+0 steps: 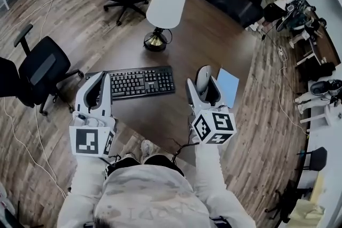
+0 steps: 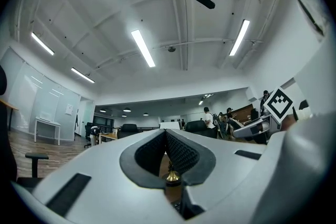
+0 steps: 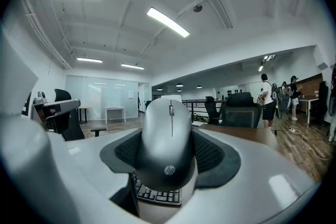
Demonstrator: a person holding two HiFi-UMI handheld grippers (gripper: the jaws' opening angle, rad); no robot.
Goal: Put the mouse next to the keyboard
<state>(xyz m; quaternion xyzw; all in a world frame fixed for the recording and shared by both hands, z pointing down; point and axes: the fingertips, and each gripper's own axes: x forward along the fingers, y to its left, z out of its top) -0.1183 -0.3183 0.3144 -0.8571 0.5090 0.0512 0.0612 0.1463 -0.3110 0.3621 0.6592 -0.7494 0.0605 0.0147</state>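
Note:
A grey mouse (image 3: 167, 144) is clamped between the jaws of my right gripper (image 3: 167, 157); in the head view the mouse (image 1: 203, 77) is held above the brown table, right of the black keyboard (image 1: 140, 81). My right gripper (image 1: 202, 88) points toward the table's far side. My left gripper (image 1: 100, 89) hovers at the keyboard's left end, and its jaws meet at the tips with nothing between them (image 2: 166, 140). Some keyboard keys (image 3: 155, 194) show below the mouse.
A white lamp (image 1: 164, 8) with a brass base stands behind the keyboard. A light blue pad (image 1: 228, 85) lies right of the mouse. Black office chairs (image 1: 37, 69) stand left of and beyond the table (image 1: 214, 34). People stand far off in the room.

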